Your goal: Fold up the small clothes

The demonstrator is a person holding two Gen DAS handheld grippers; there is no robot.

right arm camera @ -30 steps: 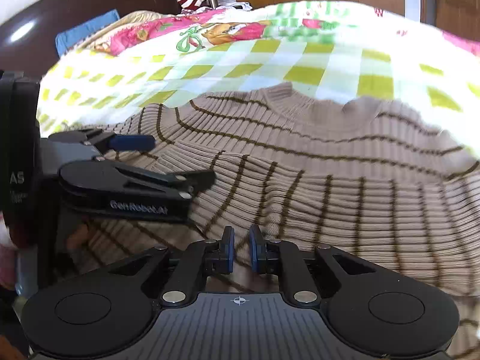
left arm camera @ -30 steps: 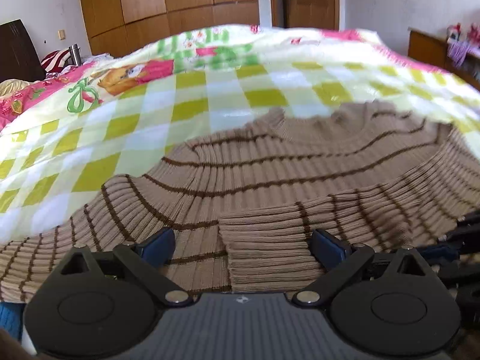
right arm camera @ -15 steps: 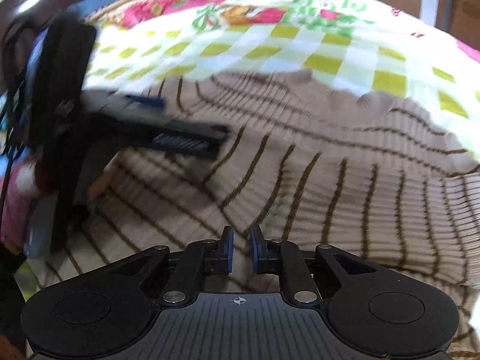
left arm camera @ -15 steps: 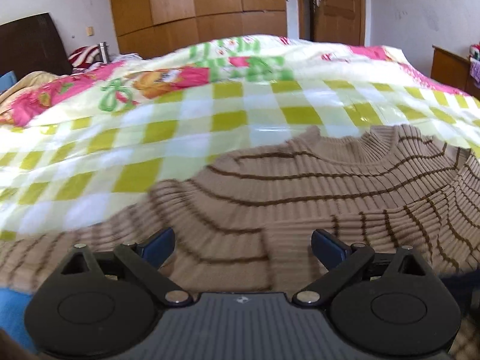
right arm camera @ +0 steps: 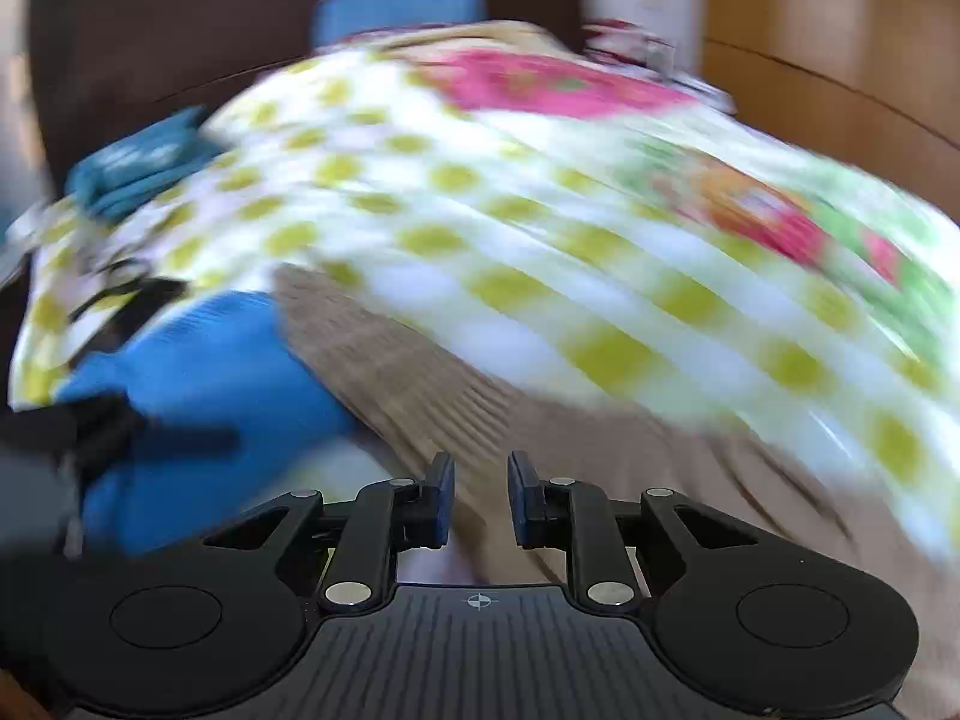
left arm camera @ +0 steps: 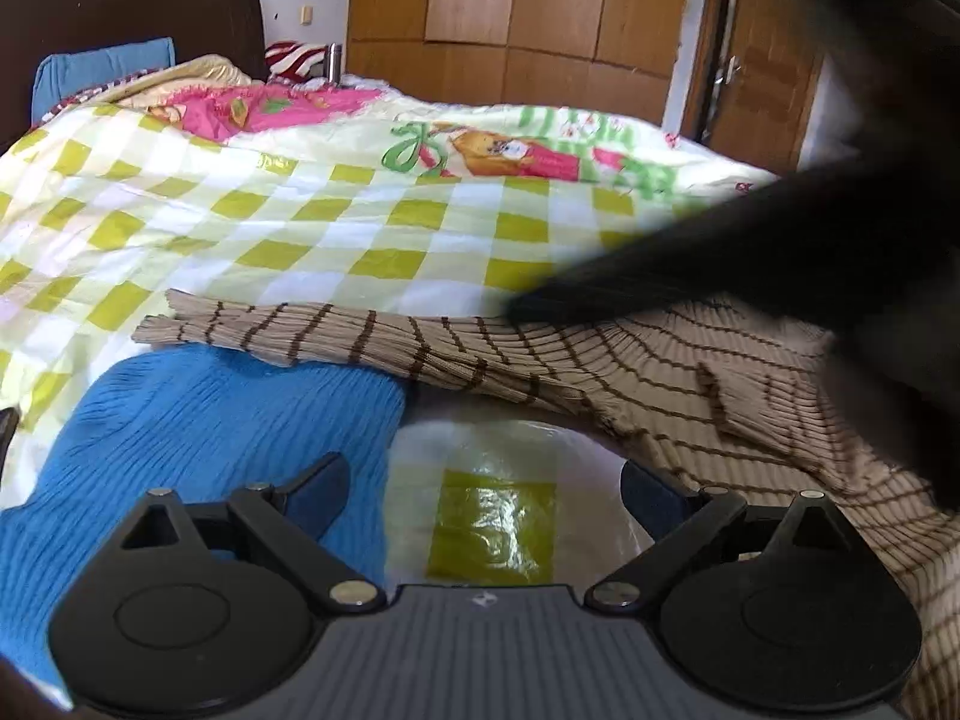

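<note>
A tan sweater with brown stripes (left arm camera: 600,360) lies flat on the checked bedspread (left arm camera: 336,228), one sleeve reaching left. Its sleeve end rests against a blue knit garment (left arm camera: 210,420). My left gripper (left arm camera: 483,489) is open wide over bare bedspread between the two clothes, holding nothing. The right gripper (left arm camera: 750,258) shows there as a dark blur over the sweater. In the blurred right wrist view my right gripper (right arm camera: 478,498) hangs over the sweater (right arm camera: 420,396), its jaws opening with no cloth pinched between them. The blue garment (right arm camera: 210,372) lies to its left.
A dark headboard (left arm camera: 132,12) and a blue pillow (left arm camera: 102,69) stand at the far left, wooden wardrobes (left arm camera: 540,18) and a door (left arm camera: 762,78) behind the bed. A teal cloth (right arm camera: 138,168) lies near the bed's far-left edge.
Both grippers swung left and rose slightly, so the blue garment came into view. The left gripper left the sweater's hem for bare bedspread. The right jaws widened from nearly shut.
</note>
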